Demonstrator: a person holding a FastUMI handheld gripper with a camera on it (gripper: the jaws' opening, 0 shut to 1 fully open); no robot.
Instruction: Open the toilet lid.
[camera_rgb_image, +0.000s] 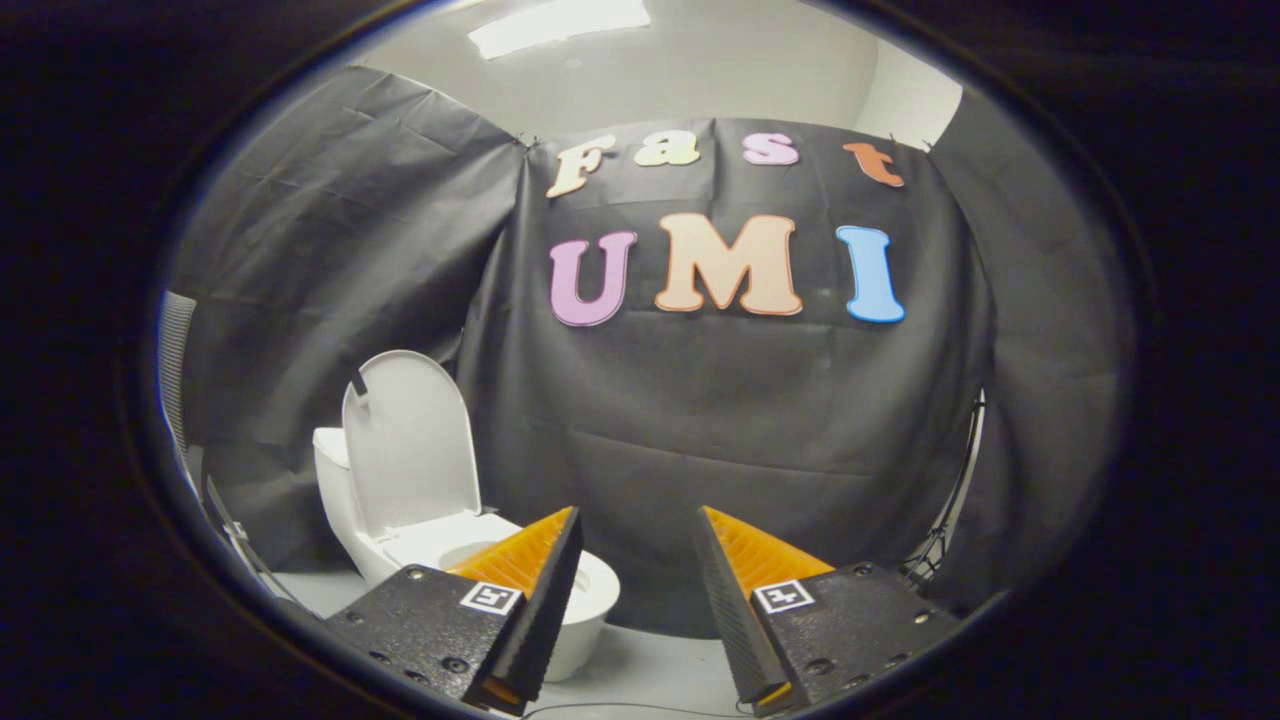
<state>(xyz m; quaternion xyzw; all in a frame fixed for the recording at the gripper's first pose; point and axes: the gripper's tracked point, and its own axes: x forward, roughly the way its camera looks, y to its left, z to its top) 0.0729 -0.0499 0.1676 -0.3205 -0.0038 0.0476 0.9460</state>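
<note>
White oval plastic toilet lid (412, 440) already stands upright against the tank.
My gripper (635, 530) fingers spread, empty; toilet lies beyond my left finger.

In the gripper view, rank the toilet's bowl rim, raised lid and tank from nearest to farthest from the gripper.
The gripper is open, holding nothing.
1. White toilet bowl rim, just beyond one finger.
2. Raised white oval lid, upright behind the bowl.
3. White tank, behind the lid, against the black cloth wall.
</note>
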